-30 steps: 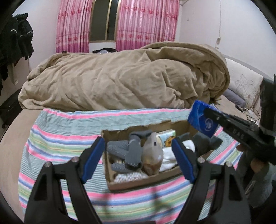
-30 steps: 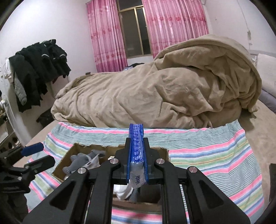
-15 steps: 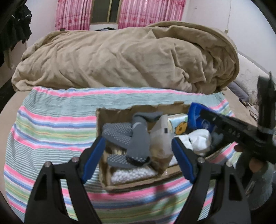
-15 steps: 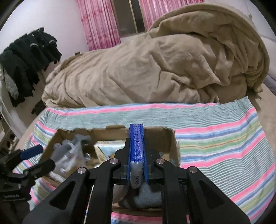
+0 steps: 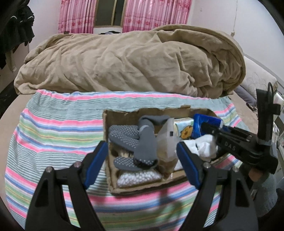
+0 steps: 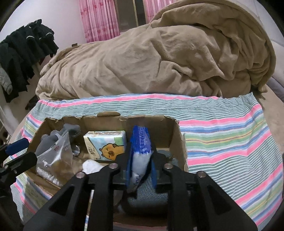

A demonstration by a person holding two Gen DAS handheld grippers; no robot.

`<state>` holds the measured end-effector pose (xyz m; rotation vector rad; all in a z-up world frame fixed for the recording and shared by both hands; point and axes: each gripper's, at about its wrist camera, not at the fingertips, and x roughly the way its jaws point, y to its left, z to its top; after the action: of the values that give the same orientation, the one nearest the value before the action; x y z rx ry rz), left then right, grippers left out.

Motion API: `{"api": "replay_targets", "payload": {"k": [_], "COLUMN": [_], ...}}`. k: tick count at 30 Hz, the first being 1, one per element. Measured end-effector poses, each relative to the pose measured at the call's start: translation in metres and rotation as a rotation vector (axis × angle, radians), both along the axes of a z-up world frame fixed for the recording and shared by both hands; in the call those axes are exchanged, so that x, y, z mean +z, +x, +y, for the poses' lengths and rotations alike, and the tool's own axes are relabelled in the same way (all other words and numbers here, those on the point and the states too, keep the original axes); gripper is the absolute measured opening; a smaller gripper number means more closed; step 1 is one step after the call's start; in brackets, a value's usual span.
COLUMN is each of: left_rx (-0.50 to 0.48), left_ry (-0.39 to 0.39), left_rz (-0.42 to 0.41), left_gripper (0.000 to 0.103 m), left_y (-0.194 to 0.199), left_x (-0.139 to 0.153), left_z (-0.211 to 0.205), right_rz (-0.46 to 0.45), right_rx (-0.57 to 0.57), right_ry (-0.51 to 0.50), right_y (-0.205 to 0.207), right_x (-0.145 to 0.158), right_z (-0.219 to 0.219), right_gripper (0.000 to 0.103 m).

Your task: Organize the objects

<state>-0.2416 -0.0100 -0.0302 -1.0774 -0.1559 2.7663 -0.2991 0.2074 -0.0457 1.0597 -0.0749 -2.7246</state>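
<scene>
A cardboard box (image 6: 174, 135) sits on the striped cloth (image 6: 221, 131) on the bed. It holds grey dotted gloves (image 5: 134, 142), a clear pouch (image 6: 56, 154), a tissue pack with a cartoon chick (image 6: 104, 144), white cloth (image 5: 205, 147) and white beads. My right gripper (image 6: 141, 168) is shut on a blue tissue packet (image 6: 140, 147) and holds it inside the box's right end, over grey fabric (image 6: 149, 193). The packet also shows in the left wrist view (image 5: 204, 126). My left gripper (image 5: 142, 163) is open and empty, just in front of the box (image 5: 106, 124).
A big tan duvet (image 5: 133, 62) lies heaped behind the cloth. Pink curtains (image 5: 154, 16) and a window are at the back. Dark clothes (image 6: 21, 53) hang at the left. A pillow (image 5: 257, 83) lies at the right.
My right gripper has lowered the blue packet from above the box down into its right end. My left gripper has moved closer to the box and stays open.
</scene>
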Motion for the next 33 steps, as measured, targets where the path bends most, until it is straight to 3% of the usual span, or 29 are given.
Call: {"api": "replay_targets", "payload": {"k": [5,8,13,20,33], "left_rx": [0.0,-0.008,-0.013,-0.045,-0.019], "left_ry": [0.006,0.008,-0.015,0.011,-0.016], "left_rz": [0.02,0.033,0.061,0.027,-0.018], "left_gripper": [0.081,0.081,0.081,0.081,0.083], "left_y": [0.012,0.022,0.045,0.074,0.106], "left_x": [0.008,0.014,0.02,0.008,-0.021], "left_z": [-0.001,-0.001,0.003,0.006,0.015], "right_rz": [0.022,0.045,0.06,0.067,0.022], "right_rx": [0.016,0.023,0.056,0.094,0.133], "right_ry": [-0.015,-0.007,-0.016,0.002,-0.01], "right_y": [0.011,0.024,0.046,0.084,0.14], "right_x": [0.009,0.018,0.031,0.035,0.016], "right_z": [-0.004,-0.007,-0.008,-0.013,-0.014], "right_gripper": [0.058,0.065,0.066,0.066,0.066]}}
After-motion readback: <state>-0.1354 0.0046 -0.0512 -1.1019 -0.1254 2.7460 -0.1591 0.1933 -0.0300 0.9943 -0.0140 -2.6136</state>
